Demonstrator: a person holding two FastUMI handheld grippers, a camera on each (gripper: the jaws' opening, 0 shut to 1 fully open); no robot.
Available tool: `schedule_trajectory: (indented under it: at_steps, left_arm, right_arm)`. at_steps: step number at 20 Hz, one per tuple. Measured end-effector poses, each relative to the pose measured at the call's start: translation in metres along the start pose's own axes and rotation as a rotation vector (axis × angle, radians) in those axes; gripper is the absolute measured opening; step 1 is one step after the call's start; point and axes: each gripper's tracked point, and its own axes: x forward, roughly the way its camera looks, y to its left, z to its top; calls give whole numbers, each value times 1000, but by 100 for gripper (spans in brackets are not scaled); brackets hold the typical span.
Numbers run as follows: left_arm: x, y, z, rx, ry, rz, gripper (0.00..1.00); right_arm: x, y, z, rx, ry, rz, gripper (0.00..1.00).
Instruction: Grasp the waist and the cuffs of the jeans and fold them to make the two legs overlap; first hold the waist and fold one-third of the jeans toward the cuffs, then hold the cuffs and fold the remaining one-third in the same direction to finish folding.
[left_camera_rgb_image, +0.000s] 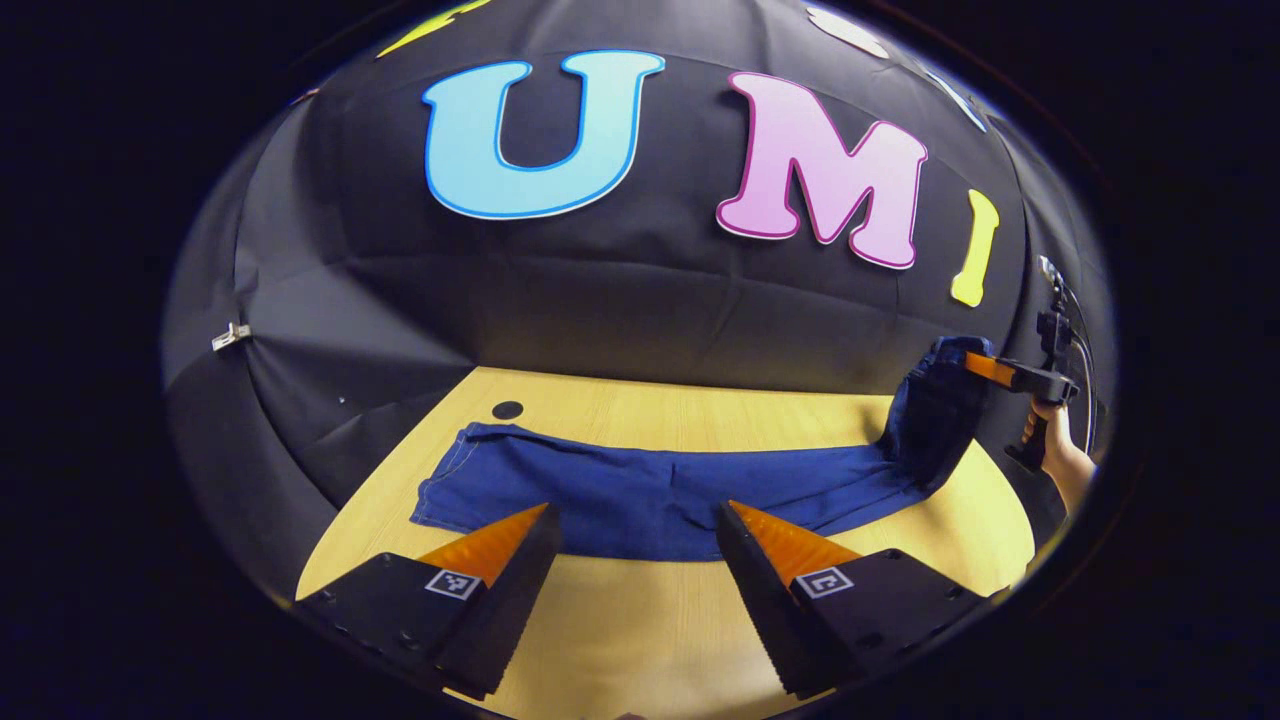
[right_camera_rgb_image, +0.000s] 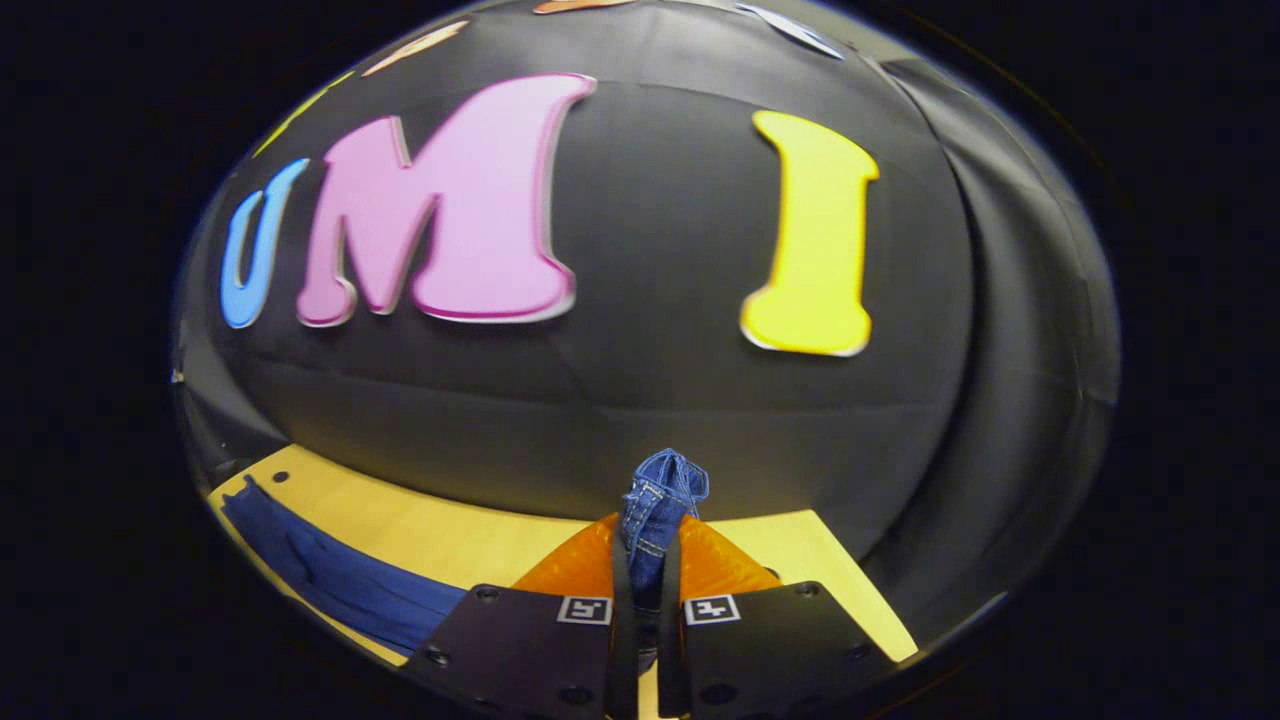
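Observation:
Dark blue jeans (left_camera_rgb_image: 650, 490) lie stretched left to right across the wooden table (left_camera_rgb_image: 640, 620). Their cuffs (left_camera_rgb_image: 450, 480) rest flat at the left, while the waist end (left_camera_rgb_image: 940, 410) is lifted off the table at the right. My right gripper (left_camera_rgb_image: 975, 365), held by a hand (left_camera_rgb_image: 1065, 460), is shut on that raised waist. In the right gripper view a bunch of waist denim (right_camera_rgb_image: 660, 500) sticks up between the closed fingers of the right gripper (right_camera_rgb_image: 645, 560), and the legs (right_camera_rgb_image: 330, 570) trail away to the left. My left gripper (left_camera_rgb_image: 635, 520) hovers open just in front of the jeans' near edge, holding nothing.
A small black round mark (left_camera_rgb_image: 507, 410) sits on the table behind the cuffs. The black cloth wall (left_camera_rgb_image: 600, 300) rises right behind the table's far edge. Bare wood (left_camera_rgb_image: 650, 660) lies between the jeans and the near edge.

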Motion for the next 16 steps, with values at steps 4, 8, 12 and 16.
schedule_trajectory:
  at_steps: [4, 8, 12, 16]
  left_arm:
    - [-2, 24, -26, -74, 19, 1, 98]
    - [4, 52, -49, -152, 13, 15, 96]
    - [15, 72, -66, -264, 11, 21, 96]
    - [29, 105, -78, -331, -11, 56, 97]
  right_arm:
    - [-17, 12, -15, -119, -18, 184, 11]
    - [-36, 4, -59, -196, 99, 289, 11]
    - [-48, 26, -117, -275, 170, 322, 15]
    - [-64, 68, -177, -247, 286, 388, 63]
